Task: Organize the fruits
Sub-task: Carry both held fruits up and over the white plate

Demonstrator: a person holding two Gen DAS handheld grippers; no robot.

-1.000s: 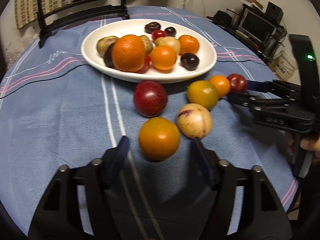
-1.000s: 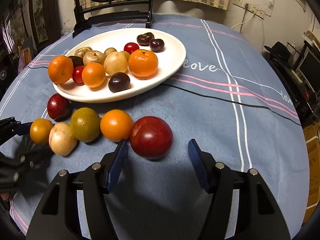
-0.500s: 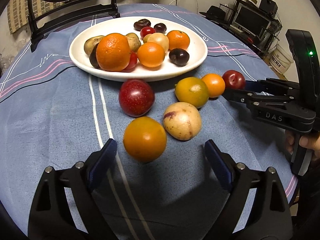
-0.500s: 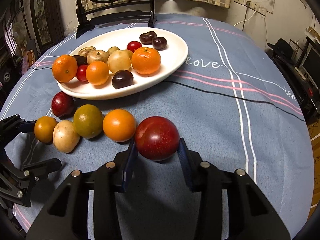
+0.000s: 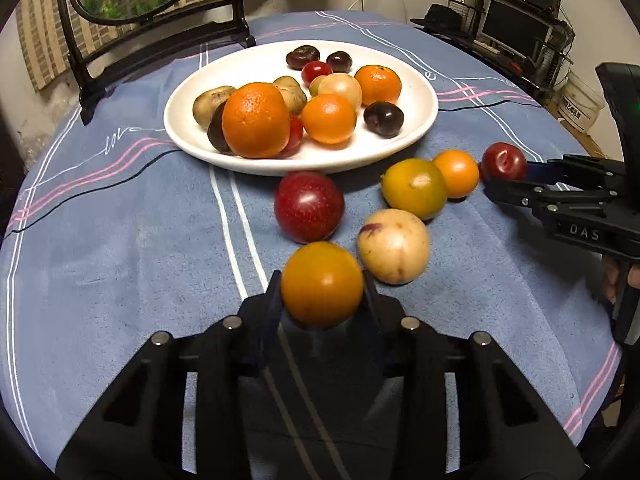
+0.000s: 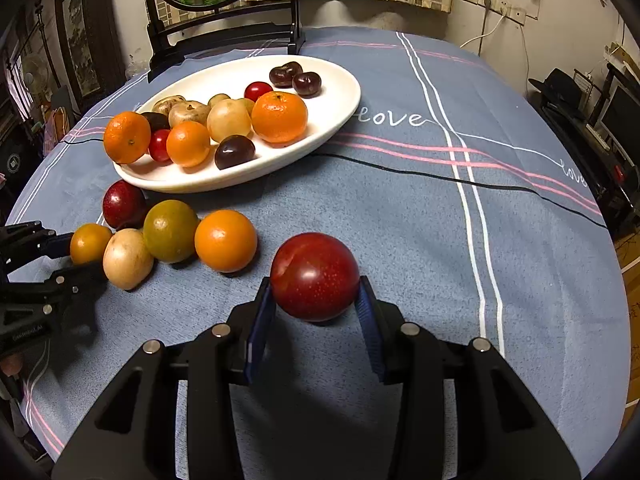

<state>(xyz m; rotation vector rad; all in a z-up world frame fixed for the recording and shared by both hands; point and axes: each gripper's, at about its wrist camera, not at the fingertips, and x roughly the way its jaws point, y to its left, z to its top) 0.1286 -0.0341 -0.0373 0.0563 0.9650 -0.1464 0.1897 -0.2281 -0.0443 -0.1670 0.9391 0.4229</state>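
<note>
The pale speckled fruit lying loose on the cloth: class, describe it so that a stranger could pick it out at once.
Start at the white plate of fruit on the blue tablecloth. On the cloth in front of it lies a loose cluster; the pale fruit sits just right of the orange fruit in the left gripper. It alone there is cream-coloured, with a purple blotch.

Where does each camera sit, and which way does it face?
Left wrist: on the left tongs, facing forward and down toward the plate; its tongs are closing on an orange between them; the right tongs and a hand show at right.
Right wrist: on the right tongs, tilted likewise toward the plate; its tongs grip a plum; the left tongs show at left.
Shared: the plate, the loose fruit beside it, both tongs.
</note>
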